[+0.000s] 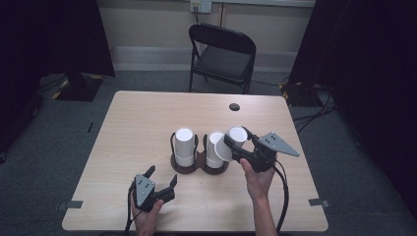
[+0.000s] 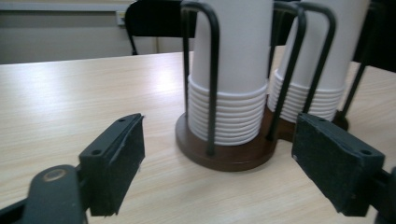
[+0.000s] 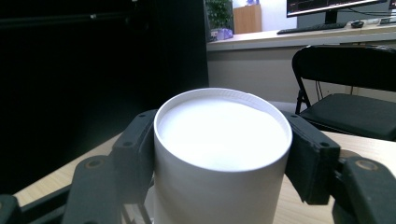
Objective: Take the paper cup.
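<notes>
1. High view: wooden table (image 1: pixel 133 123) carries a dark double cup holder (image 1: pixel 199 164) near its centre, with two wire cages side by side

2. Left cage holds a stack of white paper cups (image 1: pixel 184 146), bottoms up; right cage holds a second stack (image 1: pixel 214 147)

3. Right gripper (image 1: pixel 230 143) sits at 3 o'clock of the holder, just above the right stack, with its hand (image 1: pixel 258 179) behind it at 5 o'clock

4. Right gripper jaws pinch a single white cup (image 1: pixel 231 142) across its wall; the cup lies tilted, resting against the top of the right stack

5. Right gripper view: both black pads press on opposite sides of the cup (image 3: pixel 223 154), whose recessed white bottom faces the camera; whether the cup is clear of the stack below cannot be told

6. Left gripper (image 1: pixel 162 177) rests at 7 o'clock of the holder, near the table's front edge, held by the left hand (image 1: pixel 147 216)

7. Left gripper jaws stand spread wide with nothing between them

8. Left gripper view: the pads (image 2: pixel 119 158) hang low over the table, apart from the holder base (image 2: pixel 224 154); the left stack (image 2: pixel 231 70) stands at 12 o'clock, the second stack (image 2: pixel 322 60) at 1 o'clock behind it

9. Black folding chair (image 1: pixel 221 56) stands beyond the far table edge at 12 o'clock
</notes>
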Demonstrator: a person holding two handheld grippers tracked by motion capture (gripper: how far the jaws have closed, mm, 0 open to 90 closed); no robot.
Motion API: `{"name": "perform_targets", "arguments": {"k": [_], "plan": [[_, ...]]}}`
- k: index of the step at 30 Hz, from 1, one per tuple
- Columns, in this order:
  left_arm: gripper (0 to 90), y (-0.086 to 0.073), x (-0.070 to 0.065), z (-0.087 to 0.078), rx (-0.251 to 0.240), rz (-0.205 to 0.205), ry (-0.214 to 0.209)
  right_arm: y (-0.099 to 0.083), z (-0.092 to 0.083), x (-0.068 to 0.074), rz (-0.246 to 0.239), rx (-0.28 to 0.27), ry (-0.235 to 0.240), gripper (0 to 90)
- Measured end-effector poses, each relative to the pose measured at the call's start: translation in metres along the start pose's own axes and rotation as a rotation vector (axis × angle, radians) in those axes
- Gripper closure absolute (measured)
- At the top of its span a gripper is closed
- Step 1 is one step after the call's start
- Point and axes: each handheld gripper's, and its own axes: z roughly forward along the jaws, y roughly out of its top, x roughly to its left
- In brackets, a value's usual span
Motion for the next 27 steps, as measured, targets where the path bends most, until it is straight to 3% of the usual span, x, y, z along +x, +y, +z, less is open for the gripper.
{"name": "perform_targets", "arguments": {"k": [5, 7, 10, 12, 15, 20, 27], "plan": [[15.4, 0.004, -0.001, 0.0, -0.003, -0.025, -0.044, -0.004, -0.01, -0.001, 0.051, 0.0, 0.004, 33.4], [16.0, 0.01, -0.008, 0.001, -0.02, -0.028, -0.059, -0.008, -0.016, -0.003, 0.105, -0.002, 0.016, 33.5], [17.8, 0.016, -0.012, 0.002, -0.031, -0.029, -0.092, -0.01, -0.019, -0.004, 0.133, -0.005, 0.025, 33.5], [18.4, 0.022, -0.019, 0.004, -0.043, -0.018, -0.129, -0.017, -0.025, -0.006, 0.195, -0.007, 0.039, 33.5], [21.2, 0.024, -0.023, 0.006, -0.055, -0.022, -0.148, -0.021, -0.028, -0.008, 0.231, -0.008, 0.05, 33.5], [24.7, 0.028, -0.033, 0.01, -0.094, -0.032, -0.222, -0.031, -0.03, -0.009, 0.322, -0.005, 0.083, 33.5], [34.3, 0.033, -0.046, 0.017, -0.14, 0.005, -0.292, -0.036, -0.03, -0.002, 0.394, 0.01, 0.136, 33.5]]}}
